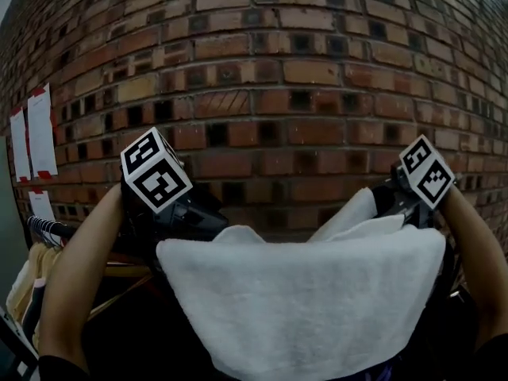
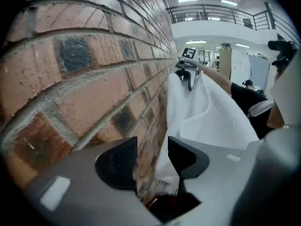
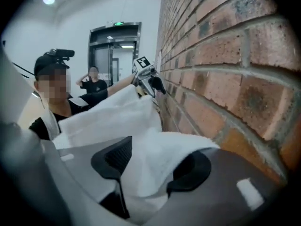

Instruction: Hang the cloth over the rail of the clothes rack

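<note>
A white cloth [image 1: 309, 300] hangs in a wide sheet in front of me, its top edge stretched between my two grippers close to the brick wall [image 1: 262, 94]. What it lies over is hidden beneath it. My left gripper [image 1: 190, 213] is at its left corner. In the left gripper view its jaws [image 2: 151, 147] stand apart with only wall showing in the gap, and the cloth [image 2: 202, 112] lies beside the right jaw. My right gripper [image 1: 405, 201] is at the right corner. Its jaws [image 3: 155, 157] stand wide, with the cloth [image 3: 141, 140] lying loosely between them.
A rack rail [image 1: 48, 227] with hanging clothes [image 1: 28, 284] and a wooden hanger [image 1: 119, 284] is at the lower left. White papers [image 1: 40, 129] are pinned on the wall at the left. A person [image 3: 96, 86] stands far behind in the right gripper view.
</note>
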Demonstrator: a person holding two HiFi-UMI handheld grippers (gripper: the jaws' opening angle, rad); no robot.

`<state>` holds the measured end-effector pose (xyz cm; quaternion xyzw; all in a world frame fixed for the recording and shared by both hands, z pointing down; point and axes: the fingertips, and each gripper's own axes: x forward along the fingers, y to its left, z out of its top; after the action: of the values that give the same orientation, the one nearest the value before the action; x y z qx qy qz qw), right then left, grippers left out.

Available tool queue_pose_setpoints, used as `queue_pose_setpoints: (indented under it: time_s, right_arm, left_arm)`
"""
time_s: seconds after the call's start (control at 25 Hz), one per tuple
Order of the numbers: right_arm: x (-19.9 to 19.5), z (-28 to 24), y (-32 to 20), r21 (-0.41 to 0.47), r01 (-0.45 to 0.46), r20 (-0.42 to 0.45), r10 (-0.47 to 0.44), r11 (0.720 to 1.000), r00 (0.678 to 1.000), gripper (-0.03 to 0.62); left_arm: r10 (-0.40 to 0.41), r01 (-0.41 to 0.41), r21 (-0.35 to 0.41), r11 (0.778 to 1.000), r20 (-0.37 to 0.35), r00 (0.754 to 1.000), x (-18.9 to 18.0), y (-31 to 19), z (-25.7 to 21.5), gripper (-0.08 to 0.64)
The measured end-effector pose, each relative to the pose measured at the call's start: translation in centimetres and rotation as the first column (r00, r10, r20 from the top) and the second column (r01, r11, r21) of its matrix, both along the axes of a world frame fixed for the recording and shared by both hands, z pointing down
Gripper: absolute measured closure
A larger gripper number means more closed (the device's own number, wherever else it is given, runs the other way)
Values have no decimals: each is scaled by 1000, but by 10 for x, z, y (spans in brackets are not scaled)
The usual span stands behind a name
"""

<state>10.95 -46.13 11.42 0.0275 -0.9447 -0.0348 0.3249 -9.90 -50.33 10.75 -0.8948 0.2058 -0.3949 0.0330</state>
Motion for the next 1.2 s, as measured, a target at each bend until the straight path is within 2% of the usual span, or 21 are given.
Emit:
queue_pose_setpoints:
  time_s: [0.16, 0.24, 0.32, 0.36, 0.4, 0.48, 0.52, 0.56, 0.6, 0.64, 0.68, 0.76, 0.88, 1.04, 1.2]
  right_arm:
    - [15, -20, -9, 6, -27, 33, 27, 1000, 999, 345]
    - [18, -39, -10, 48, -38, 95, 33, 998, 995, 347]
    - [14, -69, -14, 150, -97, 202, 66, 984, 977, 347]
    - [8, -87, -16, 207, -151, 275, 91, 967, 957, 354]
    - [-1, -105, -18, 255, -216, 354, 117, 943, 928, 398]
    - [-21, -135, -17, 308, -340, 488, 159, 889, 858, 424]
    - [-31, -145, -15, 323, -383, 530, 170, 866, 831, 456]
    - [-41, -153, -12, 339, -411, 552, 175, 846, 815, 460]
    - [-49, -157, -9, 360, -430, 559, 178, 828, 810, 462]
    - [-55, -161, -7, 383, -444, 559, 179, 810, 809, 472]
    - [-59, -165, -4, 407, -457, 559, 181, 791, 809, 483]
    - [-63, -172, 4, 431, -481, 569, 184, 763, 802, 574]
    - [-67, -178, 24, 429, -489, 591, 173, 759, 788, 589]
    - [-73, -179, 53, 454, -488, 593, 156, 746, 790, 589]
    - [-71, -174, 82, 455, -515, 613, 163, 726, 773, 589]
  left_arm:
    - [58, -50, 97, 994, -91, 994, 11, 2, -24, 337]
    - [44, -18, 168, 986, -150, 988, 13, -5, -41, 340]
    - [24, 44, 255, 966, -260, 965, 13, -12, -73, 386]
    - [23, 81, 291, 953, -337, 941, 13, -12, -92, 422]
    - [27, 116, 312, 943, -420, 907, 15, -10, -111, 435]
    - [51, 171, 329, 929, -571, 820, 22, 2, -144, 477]
    - [70, 191, 339, 921, -626, 777, 27, 9, -158, 477]
    - [91, 204, 352, 913, -665, 741, 34, 17, -169, 484]
    - [112, 212, 368, 905, -688, 717, 41, 25, -176, 510]
    - [128, 217, 383, 898, -698, 705, 49, 33, -180, 513]
    - [136, 221, 397, 891, -697, 704, 56, 39, -182, 538]
    - [133, 233, 413, 880, -687, 714, 66, 47, -181, 540]
    - [135, 240, 418, 876, -691, 710, 72, 59, -181, 540]
    - [163, 231, 422, 877, -712, 683, 72, 85, -187, 540]
    - [207, 216, 439, 872, -731, 651, 71, 126, -187, 540]
